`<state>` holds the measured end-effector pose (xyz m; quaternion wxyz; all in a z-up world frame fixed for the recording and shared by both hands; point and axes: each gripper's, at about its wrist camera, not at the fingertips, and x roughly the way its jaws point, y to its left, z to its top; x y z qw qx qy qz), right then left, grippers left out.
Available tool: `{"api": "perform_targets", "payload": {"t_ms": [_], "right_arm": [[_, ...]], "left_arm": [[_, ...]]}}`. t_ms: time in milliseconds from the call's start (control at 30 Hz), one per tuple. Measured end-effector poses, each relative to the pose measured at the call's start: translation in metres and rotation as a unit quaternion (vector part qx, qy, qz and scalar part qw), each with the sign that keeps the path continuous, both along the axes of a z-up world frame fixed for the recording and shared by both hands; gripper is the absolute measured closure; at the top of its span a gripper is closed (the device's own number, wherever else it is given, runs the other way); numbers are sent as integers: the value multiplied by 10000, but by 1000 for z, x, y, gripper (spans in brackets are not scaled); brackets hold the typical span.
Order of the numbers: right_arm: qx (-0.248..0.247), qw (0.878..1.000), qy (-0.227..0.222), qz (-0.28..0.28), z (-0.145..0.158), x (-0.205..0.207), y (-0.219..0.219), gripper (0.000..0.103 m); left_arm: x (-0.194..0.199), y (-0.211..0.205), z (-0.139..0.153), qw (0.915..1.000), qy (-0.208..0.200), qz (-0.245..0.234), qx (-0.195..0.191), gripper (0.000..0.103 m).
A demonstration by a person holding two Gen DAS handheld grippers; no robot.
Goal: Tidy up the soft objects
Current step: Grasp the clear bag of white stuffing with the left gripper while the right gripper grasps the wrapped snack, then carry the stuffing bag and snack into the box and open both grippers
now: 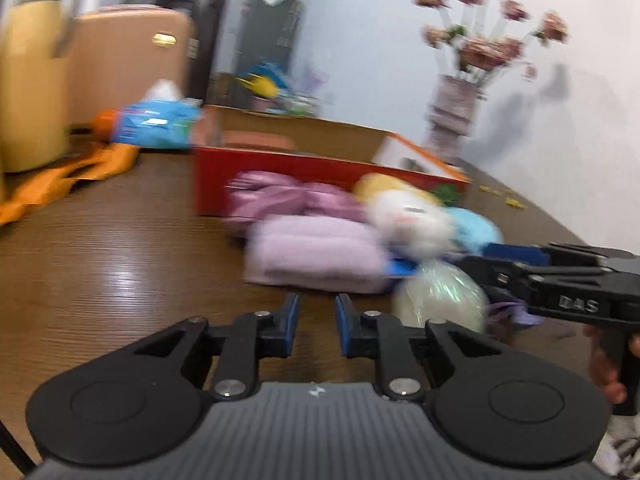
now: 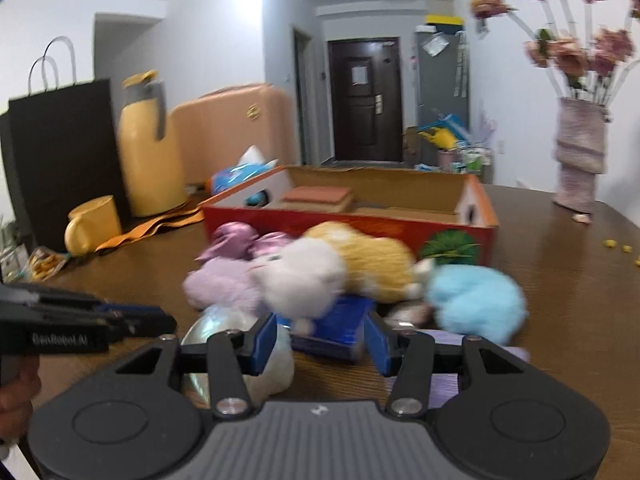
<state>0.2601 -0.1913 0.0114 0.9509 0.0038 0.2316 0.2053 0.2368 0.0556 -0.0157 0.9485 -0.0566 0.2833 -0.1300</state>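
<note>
Wood-grain table [image 2: 560, 280] shines glossy under the light. Fluffy white plush [image 2: 304, 280] and fuzzy blue plush [image 2: 476, 300] look soft and matt. Pink towel [image 1: 316, 254] shows a napped cloth. Cardboard box [image 2: 380, 188] is dull brown inside, its printed red face smooth. Crinkly iridescent wrap [image 1: 440, 296] glints.

Dark brown door [image 2: 365, 98] is seen at hallway end btwn white walls [image 2: 216, 52], w/ grey cabinet [image 2: 440, 92] just right of it, peach suitcase [image 2: 236, 128] well left, and wood-grain table [image 2: 560, 280] spread in front.
</note>
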Motion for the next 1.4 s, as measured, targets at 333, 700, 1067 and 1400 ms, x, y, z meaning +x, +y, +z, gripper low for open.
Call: {"api": "perform_targets", "payload": {"t_ms": [333,700,1067,1400], "right_arm": [[-414,9989,-222,26,4,-7,41,58],[-583,9884,-275,-1377,19,12,-28,55],[-210,9924,40,-1212,3,57,-60,58],[67,9918,933,-875,-19,92,-34,77]], "left_arm": [[-6,26,13,9958,-488,-460,-624,22],[-13,-11,-4,9919,201,-1223,-271,27],[-16,4,5,9986,60,-422,-303,56],[10,-13,19,9997,-58,-230,-97,56]]}}
